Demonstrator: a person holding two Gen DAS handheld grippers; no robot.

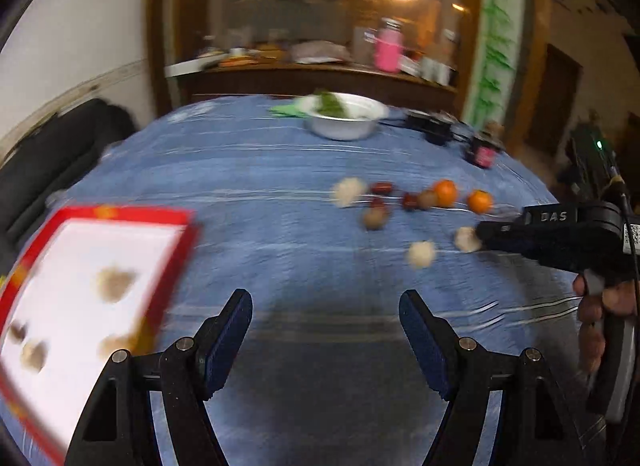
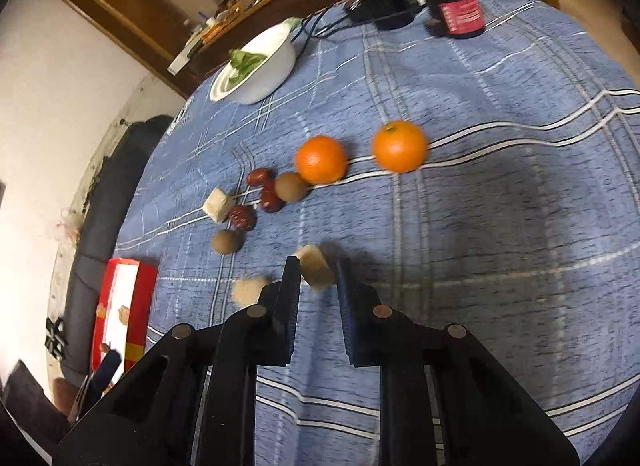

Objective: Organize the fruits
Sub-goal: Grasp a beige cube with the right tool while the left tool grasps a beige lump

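Here, my right gripper (image 2: 318,272) was clamped on a pale beige cube-shaped piece (image 2: 315,270) above the blue checked tablecloth (image 2: 500,225); my left gripper (image 1: 326,308) stood apart, empty.

both cameras sat low behind their own fingers, angled down across the blue cloth (image 1: 256,169). the left view faced the far white bowl (image 1: 344,121); the right view, tilted, looked closer in. both shared the oranges (image 2: 320,159) and bowl
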